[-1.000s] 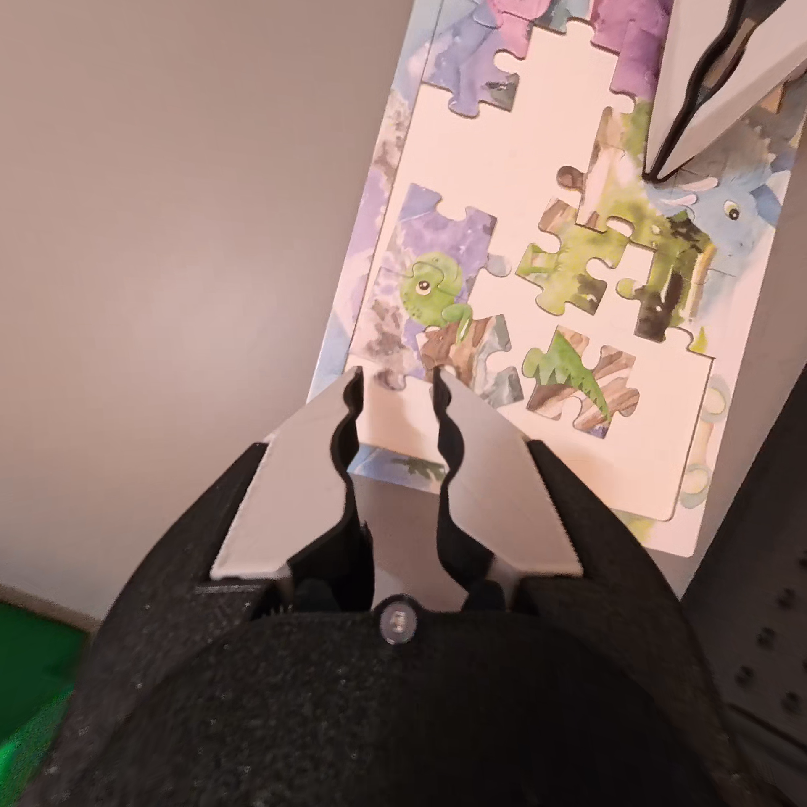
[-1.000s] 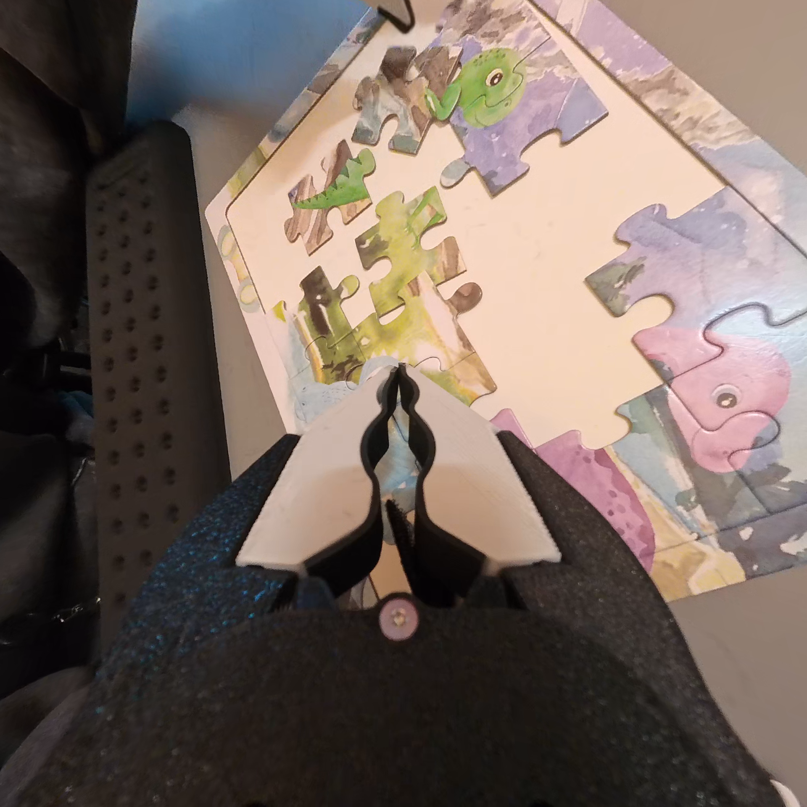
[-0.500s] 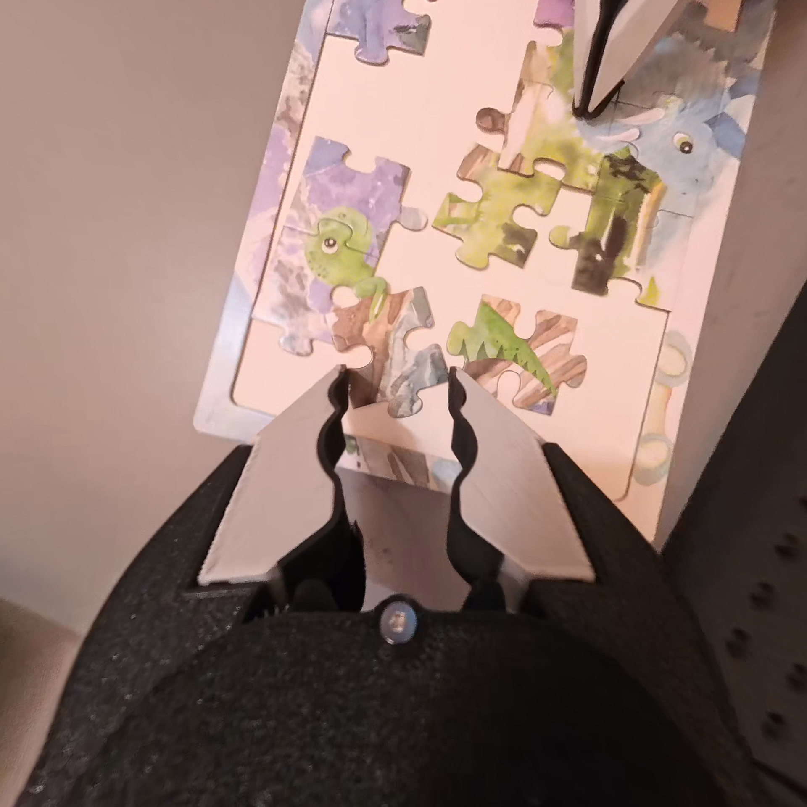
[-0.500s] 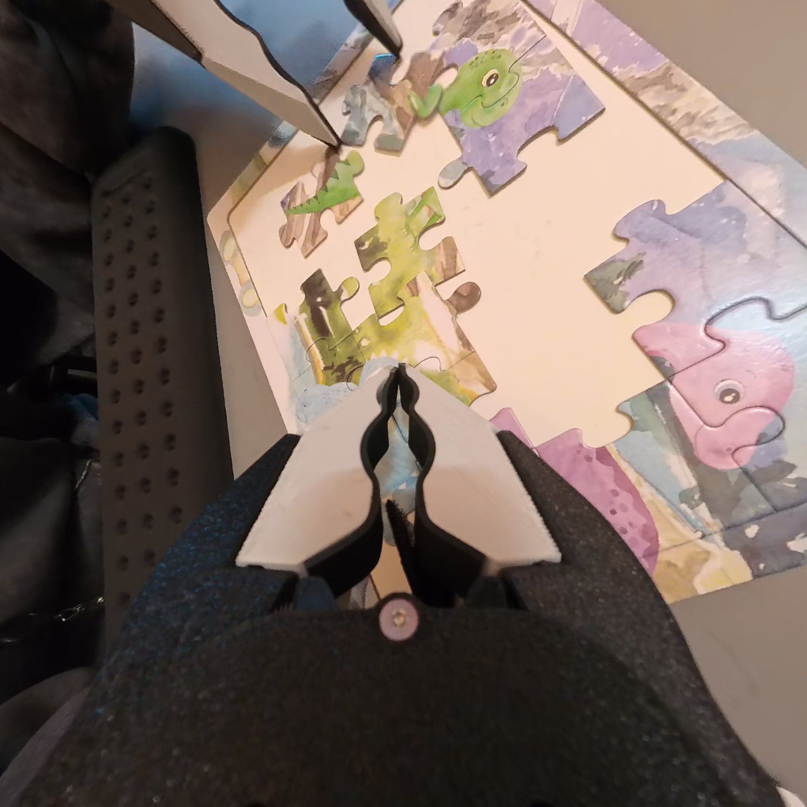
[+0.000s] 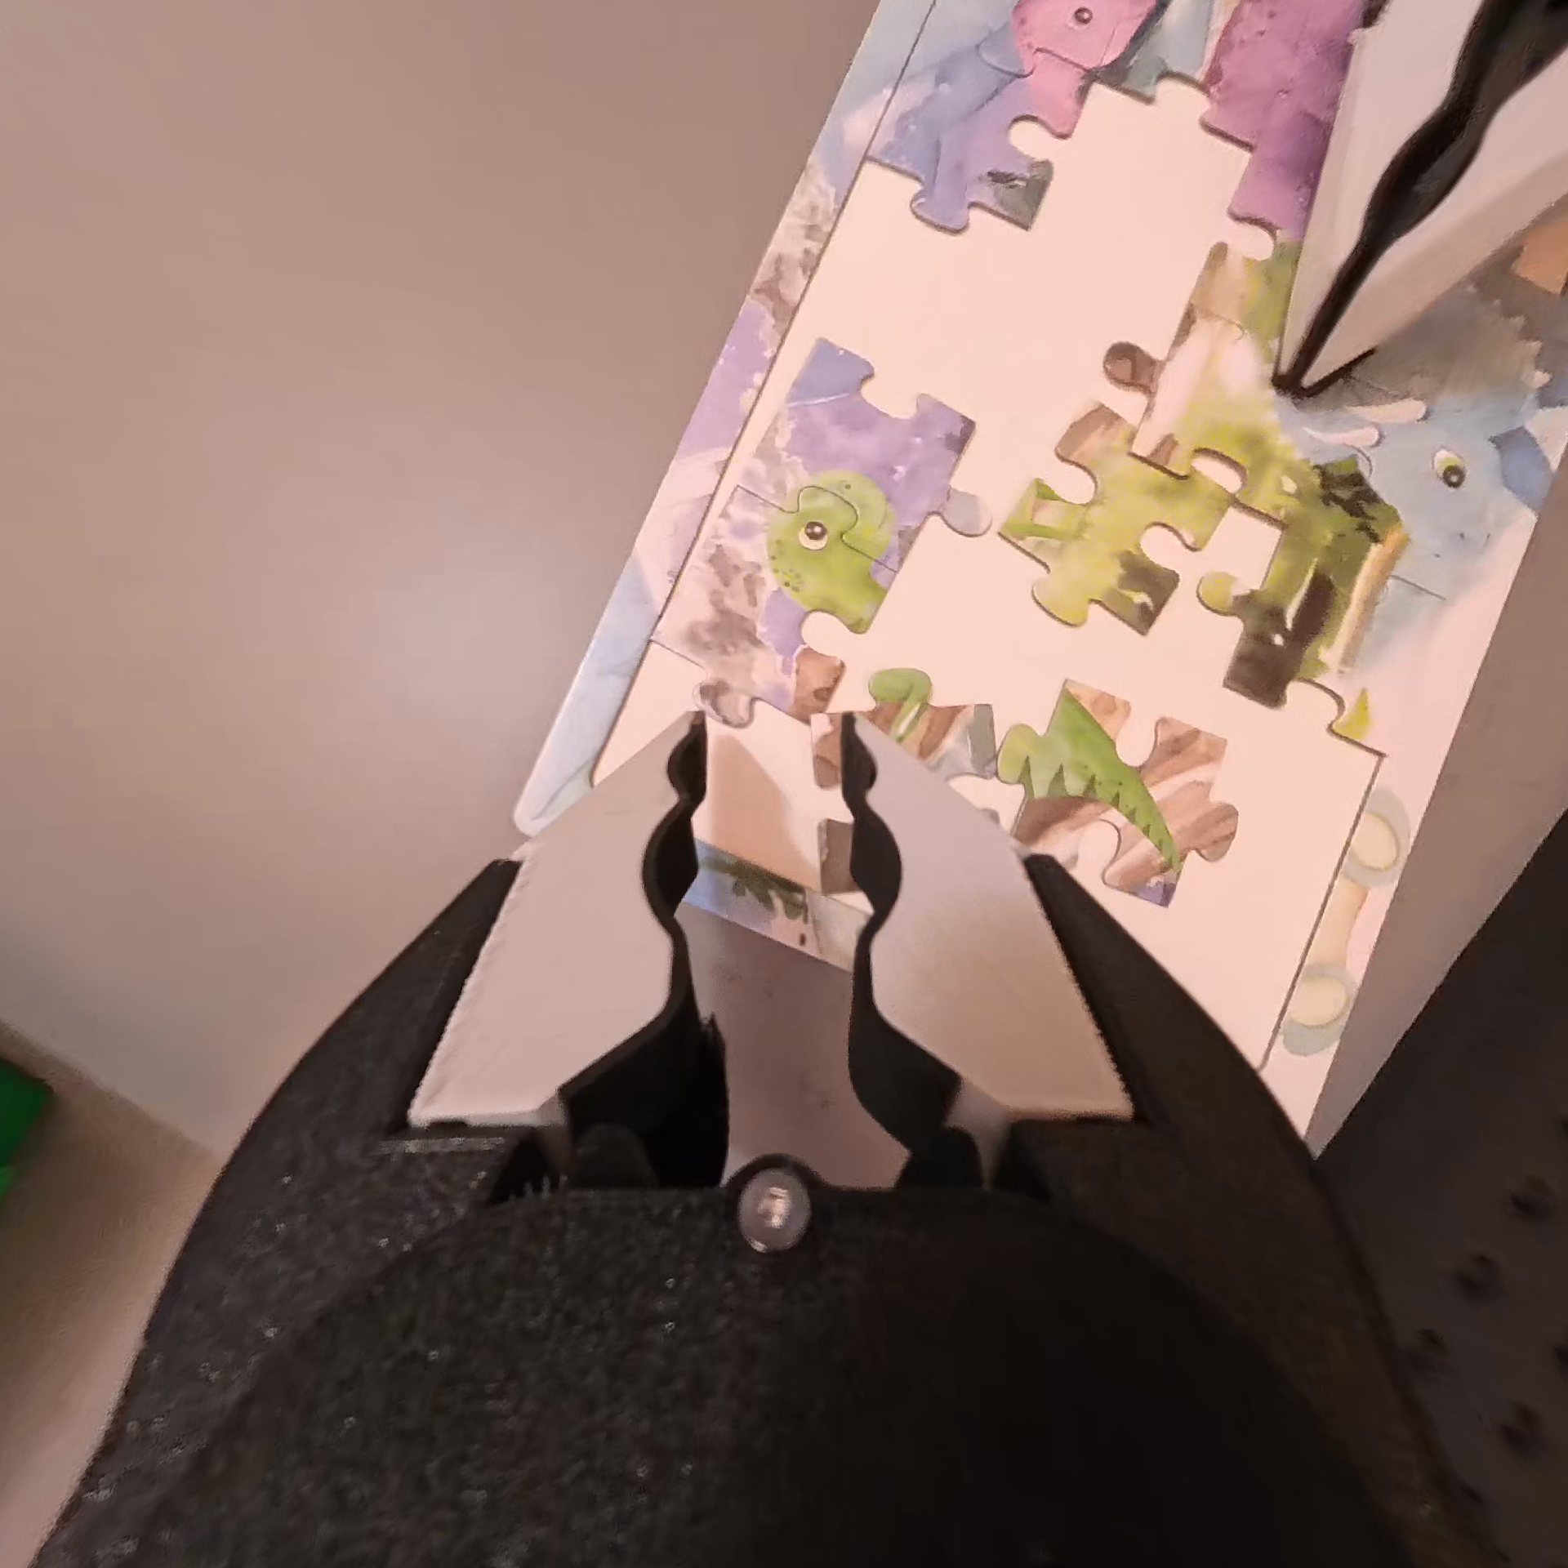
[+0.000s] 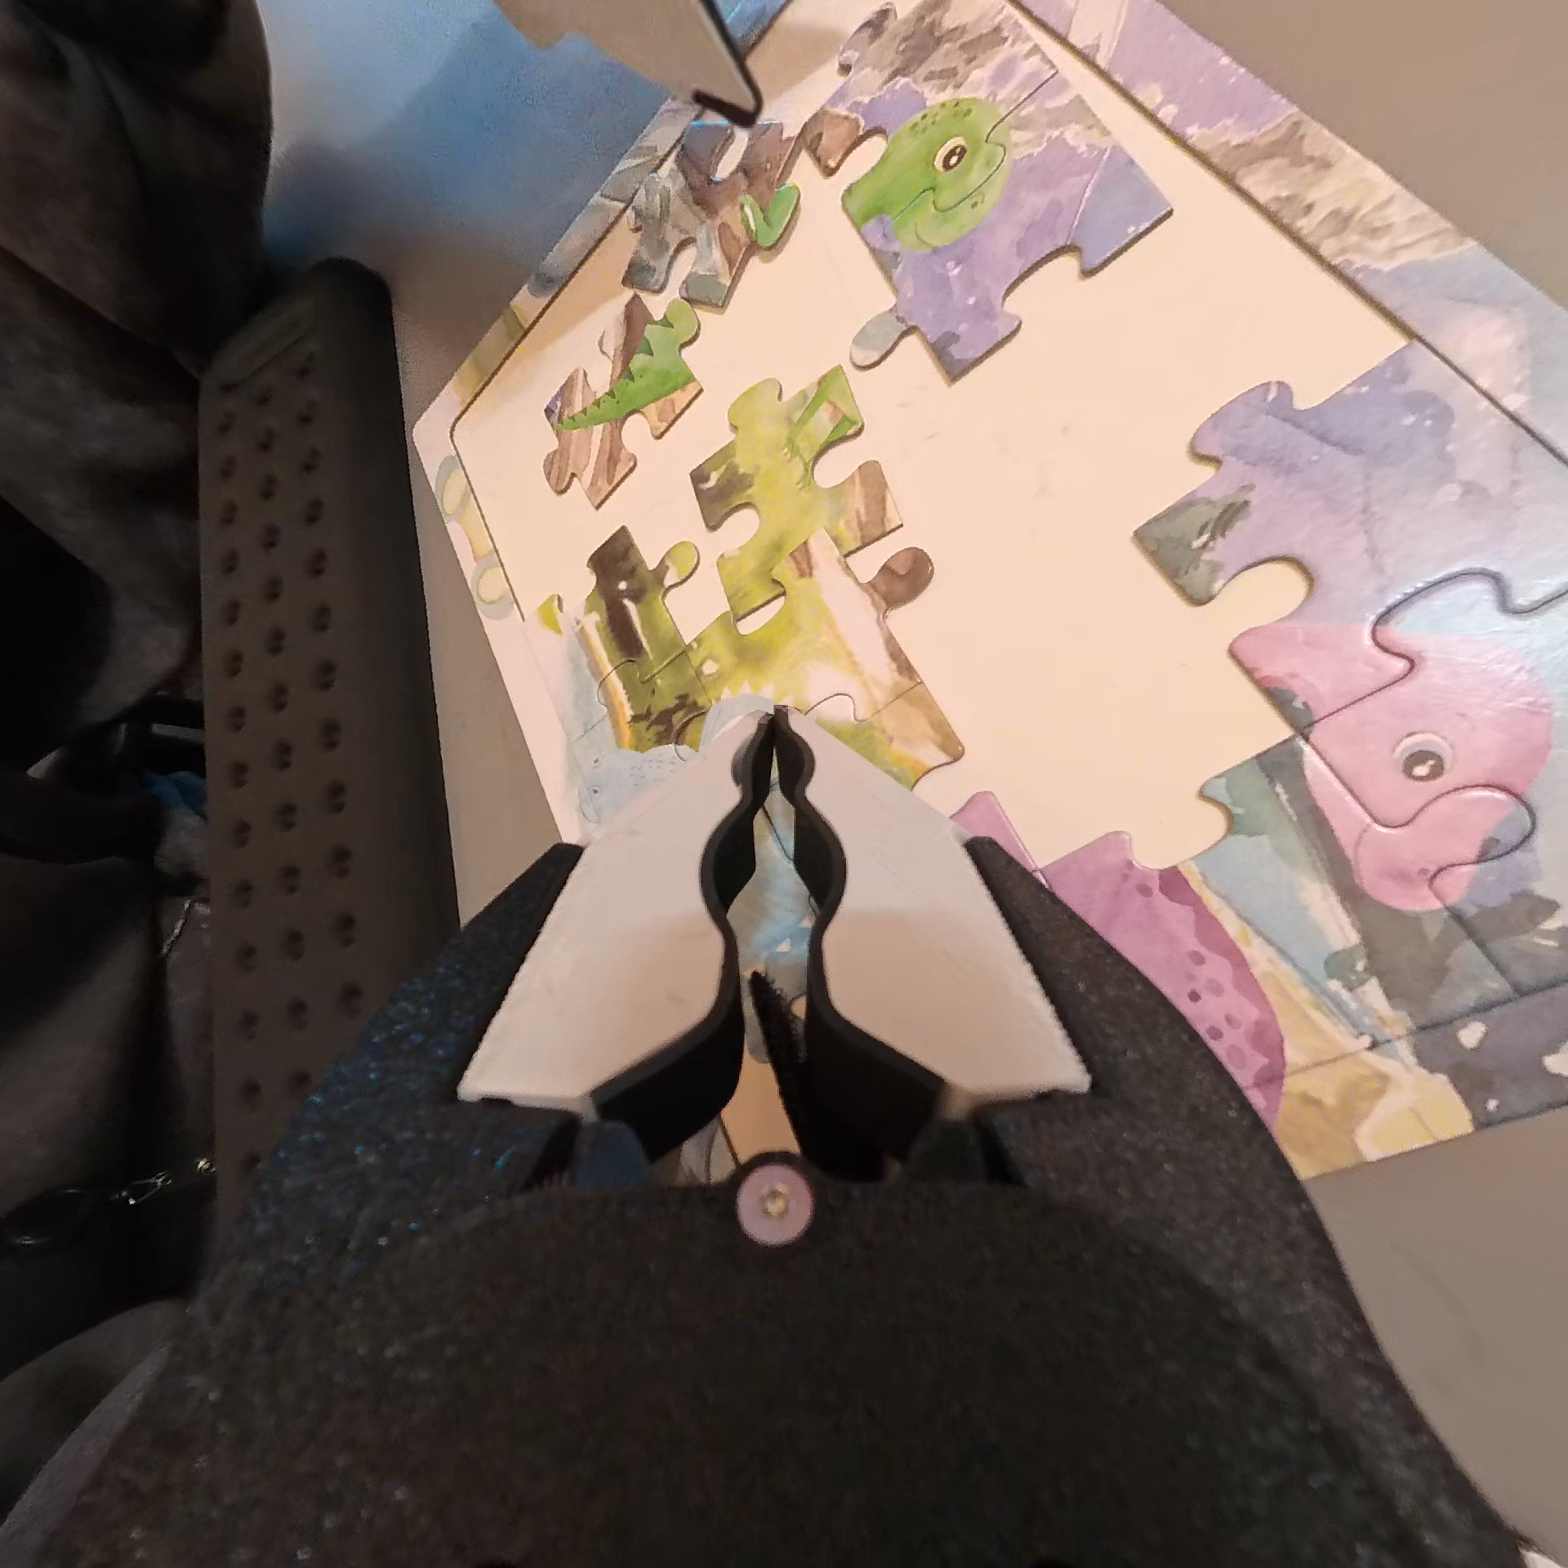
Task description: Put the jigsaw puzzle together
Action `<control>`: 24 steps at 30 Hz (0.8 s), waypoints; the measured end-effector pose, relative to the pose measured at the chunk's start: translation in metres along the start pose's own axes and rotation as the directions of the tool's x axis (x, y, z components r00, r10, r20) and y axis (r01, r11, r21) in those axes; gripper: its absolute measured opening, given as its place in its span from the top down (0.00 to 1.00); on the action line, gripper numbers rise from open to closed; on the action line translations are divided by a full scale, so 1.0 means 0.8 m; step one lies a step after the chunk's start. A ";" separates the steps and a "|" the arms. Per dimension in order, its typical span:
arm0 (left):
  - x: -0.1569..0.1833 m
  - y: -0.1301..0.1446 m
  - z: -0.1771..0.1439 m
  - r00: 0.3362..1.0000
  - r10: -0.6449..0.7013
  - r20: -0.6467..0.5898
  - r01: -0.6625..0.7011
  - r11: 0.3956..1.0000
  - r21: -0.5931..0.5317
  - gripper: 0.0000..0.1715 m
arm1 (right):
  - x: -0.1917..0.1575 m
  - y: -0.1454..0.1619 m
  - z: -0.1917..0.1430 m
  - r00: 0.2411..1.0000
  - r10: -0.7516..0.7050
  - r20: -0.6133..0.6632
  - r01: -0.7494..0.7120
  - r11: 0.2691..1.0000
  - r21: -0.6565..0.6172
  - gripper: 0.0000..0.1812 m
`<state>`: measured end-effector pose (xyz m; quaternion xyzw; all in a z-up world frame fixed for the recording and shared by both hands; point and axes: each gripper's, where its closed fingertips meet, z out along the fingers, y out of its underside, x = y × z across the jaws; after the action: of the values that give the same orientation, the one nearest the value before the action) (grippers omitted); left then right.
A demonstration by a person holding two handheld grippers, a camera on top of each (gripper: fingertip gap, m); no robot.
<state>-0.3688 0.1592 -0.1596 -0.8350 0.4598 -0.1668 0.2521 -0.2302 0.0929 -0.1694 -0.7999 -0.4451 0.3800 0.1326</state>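
Observation:
The puzzle tray (image 5: 925,280) (image 6: 1061,475) lies on a grey table, part filled. My left gripper (image 5: 772,725) is open over the tray's near corner. Its right finger (image 5: 925,857) covers part of a loose brown-grey piece (image 5: 912,721) (image 6: 708,212), which lies beside the joined green dinosaur head pieces (image 5: 827,543) (image 6: 950,170). A green tail piece (image 5: 1103,789) (image 6: 632,394) and a yellow-green piece (image 5: 1103,547) (image 6: 785,492) lie loose. My right gripper (image 6: 774,719) is shut, its tips resting on the joined green and blue pieces (image 6: 670,679); it also shows in the left wrist view (image 5: 1302,386).
A dark perforated pad (image 6: 288,636) (image 5: 1493,1145) runs along one long edge of the tray. Joined pink and purple pieces (image 6: 1425,764) fill the tray's other end. Dark cloth (image 6: 93,254) lies beyond the pad. A green thing (image 5: 17,1128) shows past the table edge. Left tips to right tips: about 15 cm.
My left gripper's jaws have narrowed since half a second ago. The brown-grey piece has shifted a little away from the green head pieces. My right gripper has stayed put.

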 end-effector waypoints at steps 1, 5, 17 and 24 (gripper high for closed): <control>0.001 -0.001 0.004 1.000 -0.011 -0.016 0.011 1.000 -0.007 0.82 | 0.000 0.000 0.000 1.000 0.001 0.002 -0.001 1.000 0.000 1.00; 0.016 -0.008 0.019 0.999 0.016 -0.047 -0.017 1.000 -0.008 0.79 | 0.000 0.000 0.000 1.000 -0.002 0.000 0.002 1.000 -0.005 1.00; 0.022 -0.032 0.039 0.992 0.120 0.046 -0.117 0.991 -0.060 0.73 | -0.001 0.001 0.000 1.000 -0.007 -0.003 0.007 1.000 -0.009 1.00; 0.038 -0.066 0.050 0.981 0.189 0.032 -0.189 0.982 -0.010 0.65 | -0.001 0.001 0.000 1.000 -0.006 -0.002 0.006 1.000 -0.006 1.00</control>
<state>-0.2960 0.1676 -0.1607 -0.7909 0.5336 -0.1270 0.2714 -0.2303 0.0917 -0.1696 -0.7993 -0.4485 0.3776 0.1319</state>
